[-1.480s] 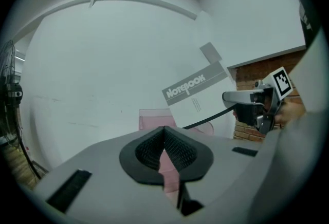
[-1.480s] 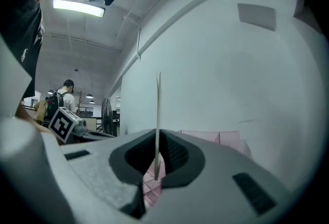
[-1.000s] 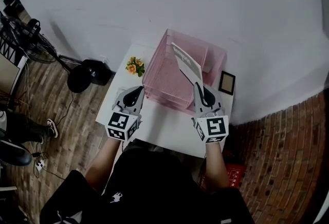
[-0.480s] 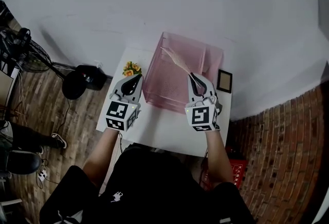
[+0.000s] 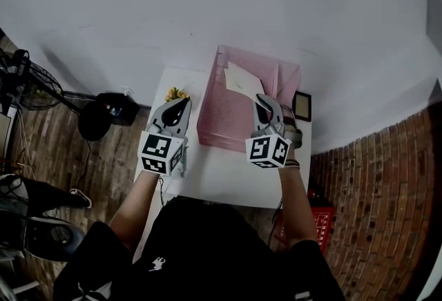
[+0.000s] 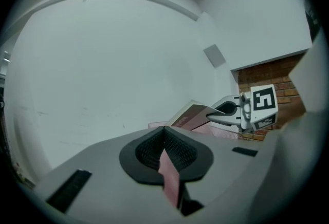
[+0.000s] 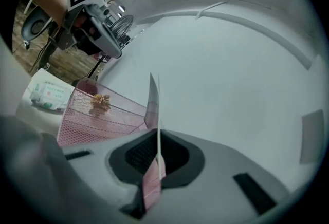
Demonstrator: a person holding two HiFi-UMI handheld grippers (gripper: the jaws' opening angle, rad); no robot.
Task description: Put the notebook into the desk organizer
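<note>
A pale notebook (image 5: 240, 79) is pinched at its lower edge by my right gripper (image 5: 262, 101), which is shut on it. It stands tilted above the back part of the pink mesh desk organizer (image 5: 224, 123). In the right gripper view the notebook (image 7: 153, 99) shows edge-on, rising from between the jaws of the right gripper (image 7: 157, 153), with the organizer (image 7: 97, 120) below and to the left. My left gripper (image 5: 178, 105) hovers just left of the organizer, jaws together, with nothing visibly held. In the left gripper view my left gripper (image 6: 165, 152) points at the wall, and the notebook (image 6: 193, 115) shows to its right.
The organizer stands on a small white table (image 5: 221, 175) against a white wall. Orange flowers (image 5: 176, 94) sit at the table's left edge and a small picture frame (image 5: 302, 106) at the right. A tissue pack (image 7: 49, 93) lies beside the organizer. A brick wall (image 5: 373, 189) runs along the right.
The right gripper has turned the notebook from a steep lean to facing up over the organizer's back. The left gripper has shifted slightly towards the flowers.
</note>
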